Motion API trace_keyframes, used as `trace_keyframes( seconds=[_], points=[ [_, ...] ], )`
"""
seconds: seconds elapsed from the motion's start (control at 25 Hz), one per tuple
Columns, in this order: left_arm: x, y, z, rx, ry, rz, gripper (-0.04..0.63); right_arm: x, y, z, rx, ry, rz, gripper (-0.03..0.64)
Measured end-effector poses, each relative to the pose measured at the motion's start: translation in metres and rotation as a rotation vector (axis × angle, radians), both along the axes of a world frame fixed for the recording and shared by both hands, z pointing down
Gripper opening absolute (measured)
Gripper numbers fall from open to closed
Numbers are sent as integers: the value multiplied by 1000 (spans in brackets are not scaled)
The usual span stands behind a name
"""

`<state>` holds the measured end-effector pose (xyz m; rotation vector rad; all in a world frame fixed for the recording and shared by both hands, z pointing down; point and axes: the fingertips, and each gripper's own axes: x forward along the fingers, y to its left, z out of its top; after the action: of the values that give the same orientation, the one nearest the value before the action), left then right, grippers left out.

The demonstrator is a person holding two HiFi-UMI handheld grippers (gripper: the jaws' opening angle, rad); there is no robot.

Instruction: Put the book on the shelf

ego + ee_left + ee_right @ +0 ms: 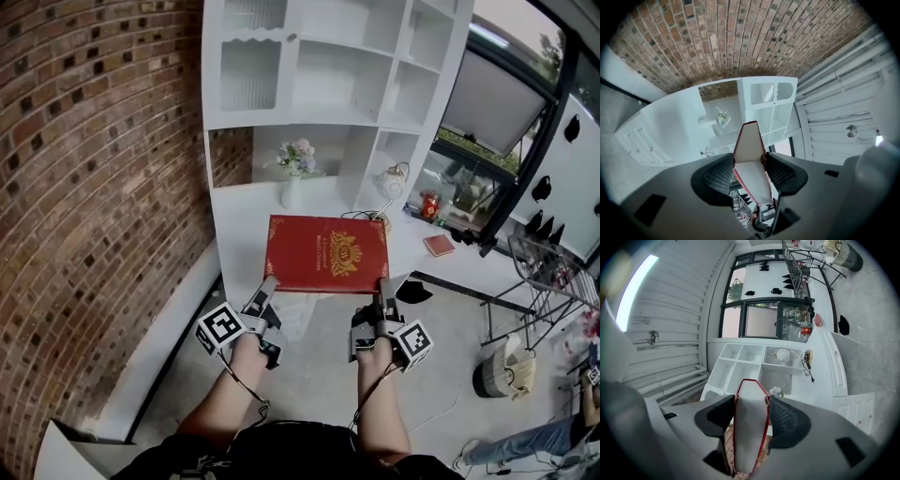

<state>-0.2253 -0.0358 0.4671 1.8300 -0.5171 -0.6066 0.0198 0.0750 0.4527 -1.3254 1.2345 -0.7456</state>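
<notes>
**Book held level, shelf dead ahead**

Head view: the red book (326,253) hangs flat at mid-frame. Its long axis runs left to right, and its glossy hard cover carries a gilt crest and border. The left hand-held gripper (269,283) clamps the near edge by the lower-left corner, and the right hand-held gripper (384,287) clamps it by the lower-right. Neither is nearer the white shelf (319,112), which rises beyond the book's far edge toward the top of the frame (smooth painted bays, a vase of flowers (296,161) in a lower one).

Left gripper view: black cross-hatched pads (718,178) press on both covers, with the pale page block between them. The shelf sits just above centre.

Right gripper view: the bite is the same, with red cover edges pinched between the pads. Open bays lie just above centre, so the coming move is probably a forward carry.
</notes>
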Motion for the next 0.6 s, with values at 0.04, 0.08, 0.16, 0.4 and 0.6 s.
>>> trace_keyframes(
  seconds=[0.04, 0.08, 0.16, 0.4, 0.6],
  points=[
    [-1, -2, -1, 3, -1, 3, 233, -1, -2, 0, 4, -1, 0, 244],
    [-2, -3, -1, 6, -2, 4, 233, -2, -3, 0, 7, -3, -1, 244],
    [-2, -7, -2, 10, -5, 6, 233, -3, -7, -1, 10, -7, 0, 244],
    [-2, -25, 1, 10, -7, 1, 233, -2, -26, 1, 4, -10, -7, 244],
    [12, -42, 4, 20, -20, -5, 234, 13, -46, 8, 13, -20, -17, 244]
  ],
)
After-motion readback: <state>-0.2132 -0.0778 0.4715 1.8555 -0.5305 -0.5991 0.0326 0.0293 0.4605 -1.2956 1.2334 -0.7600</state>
